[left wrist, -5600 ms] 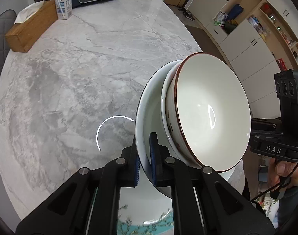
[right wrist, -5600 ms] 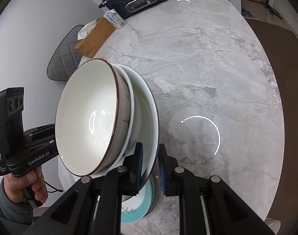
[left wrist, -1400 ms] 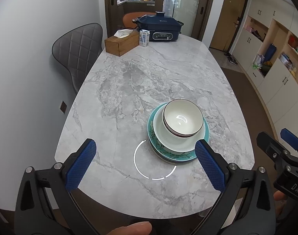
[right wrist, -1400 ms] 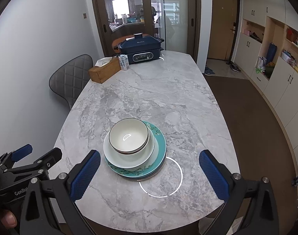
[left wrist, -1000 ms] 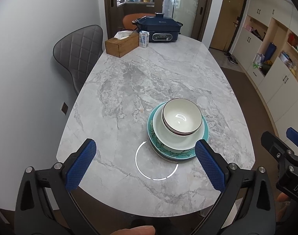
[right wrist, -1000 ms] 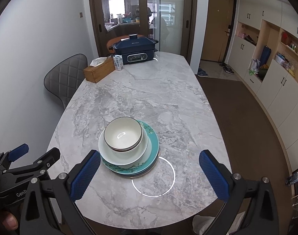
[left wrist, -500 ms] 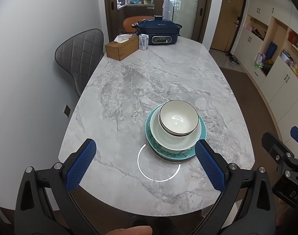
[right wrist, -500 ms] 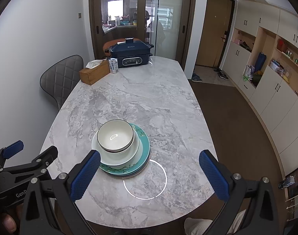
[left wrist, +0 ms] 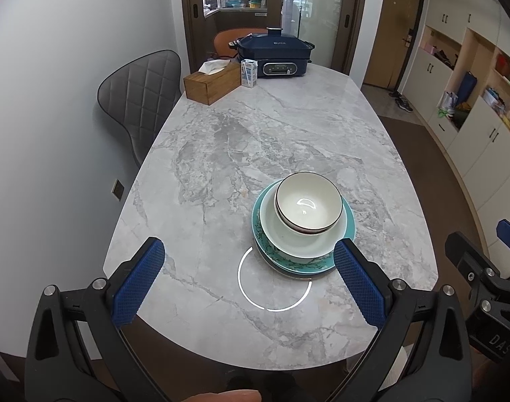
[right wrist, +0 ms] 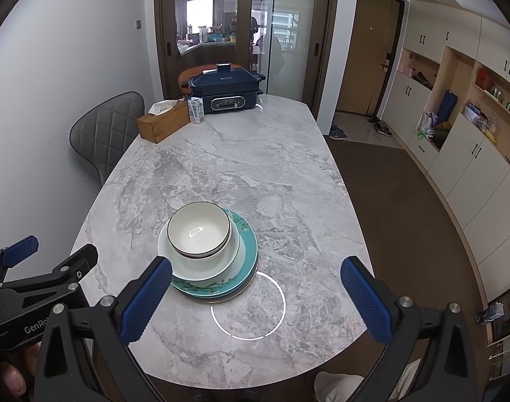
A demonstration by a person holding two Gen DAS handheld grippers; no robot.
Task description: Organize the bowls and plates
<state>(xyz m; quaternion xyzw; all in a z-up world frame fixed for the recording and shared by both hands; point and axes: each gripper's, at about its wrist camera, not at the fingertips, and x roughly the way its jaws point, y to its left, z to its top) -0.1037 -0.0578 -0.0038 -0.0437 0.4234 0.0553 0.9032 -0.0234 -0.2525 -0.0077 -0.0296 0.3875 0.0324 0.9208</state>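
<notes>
Nearest the cameras, the left gripper (left wrist: 248, 279) hangs above the near edge of the grey marble oval table (left wrist: 221, 154), its two blue-padded fingers (left wrist: 137, 281) spread wide with nothing between them. The right gripper (right wrist: 255, 296) is posed alike, raised over the same near edge, fingers (right wrist: 363, 303) far apart and empty. In the right wrist view the left gripper shows at the low left, with part of a hand (right wrist: 7, 377) beneath it; the right gripper shows at the far right of the left wrist view.

Just beyond the fingertips, on the near half of the table, stands the stack: a teal floral-patterned plate (left wrist: 298, 263) at the bottom, a white shallow plate (left wrist: 288, 239) on it, and a white bowl with a dark rim (left wrist: 308, 202) on top, sitting toward the stack's far side. A ring of reflected light (left wrist: 275, 283) lies on the marble touching the stack's near edge.

At the far end sit a wooden tissue box (left wrist: 212, 82), a small white carton (left wrist: 249, 73) and a dark blue electric cooker (left wrist: 275, 57). A grey quilted chair (left wrist: 141, 100) stands to the left.

5.6 seconds ago both grippers were clamped on the white plate's rim, carrying it tilted with the bowl inside. Now the dishes rest level on the teal plate, and both grippers have let go and drawn back, rising further over the last second and a half.
</notes>
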